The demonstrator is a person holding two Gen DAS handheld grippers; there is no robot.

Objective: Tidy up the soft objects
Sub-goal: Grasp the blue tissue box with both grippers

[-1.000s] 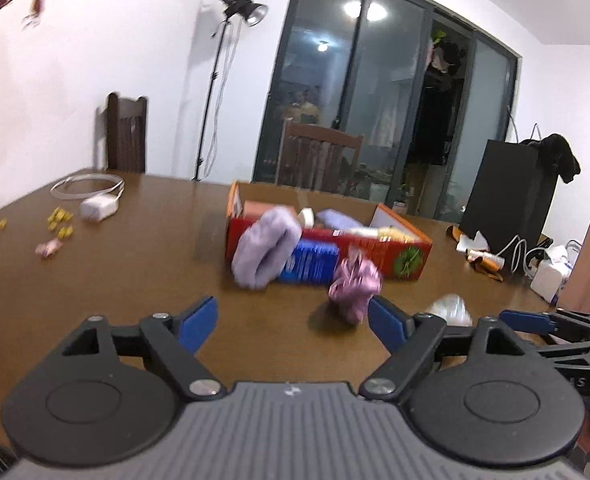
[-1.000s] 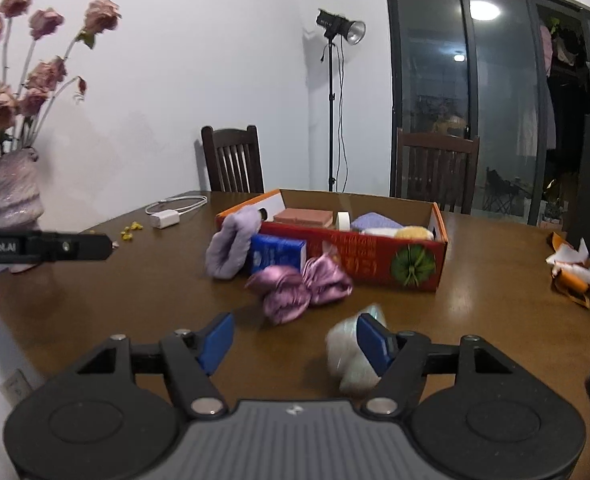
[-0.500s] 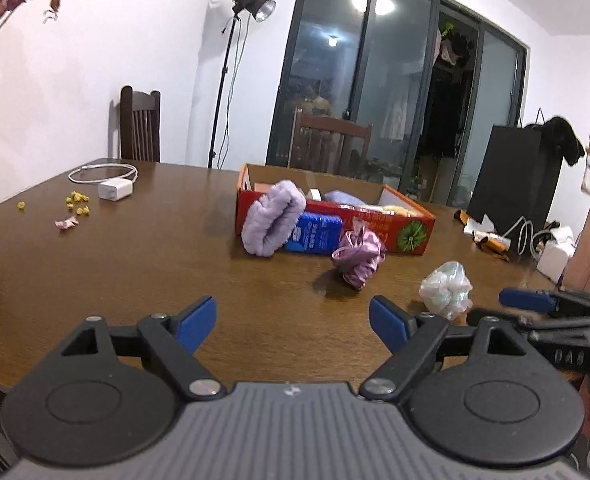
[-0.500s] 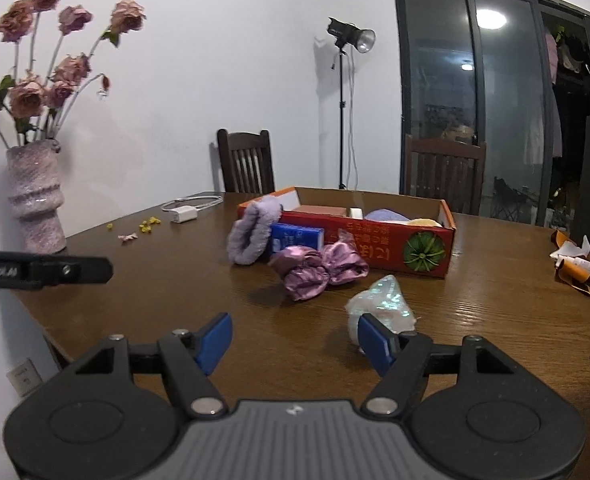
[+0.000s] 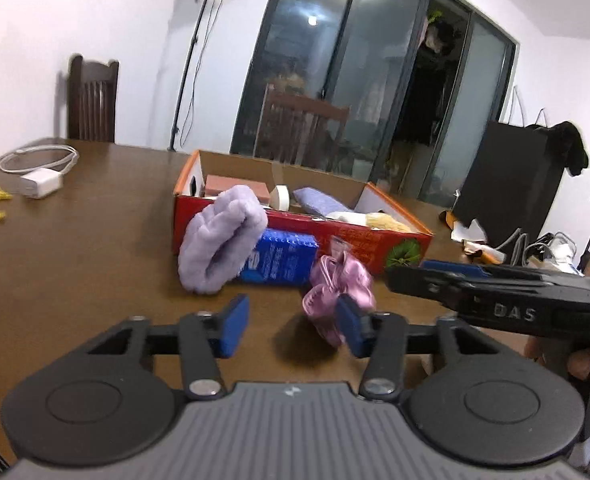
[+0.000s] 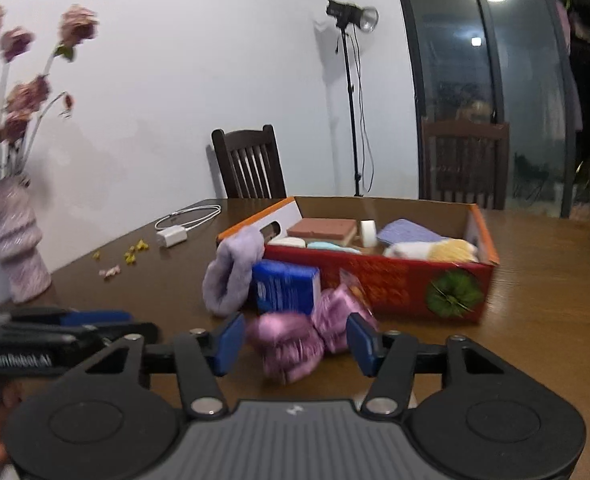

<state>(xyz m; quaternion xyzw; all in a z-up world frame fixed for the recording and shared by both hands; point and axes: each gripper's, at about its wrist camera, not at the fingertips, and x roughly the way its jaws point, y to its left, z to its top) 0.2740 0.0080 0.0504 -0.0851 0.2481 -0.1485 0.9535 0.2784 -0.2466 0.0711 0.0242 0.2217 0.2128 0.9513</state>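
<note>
Both tongs are closing: the right gripper (image 6: 291, 344) brackets the pink satin scrunchie (image 6: 295, 340), pads not yet pressing, while the left gripper (image 5: 291, 326) closes beside it on nothing. The scrunchie lies mid-tabletop before the red cardboard box (image 6: 395, 284); the next move is probably to pinch it and lift it in.

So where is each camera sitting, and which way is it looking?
Left wrist: sits on the left gripper, facing across the table at the red box and glass doors; its closing jaws show, pink scrunchie beyond them, right gripper beside.
Right wrist: sits on the right gripper, facing the red box and white wall; closing jaws straddle the pink scrunchie; left gripper beside.
Shared: box, scrunchie, purple fluffy headband.
</note>
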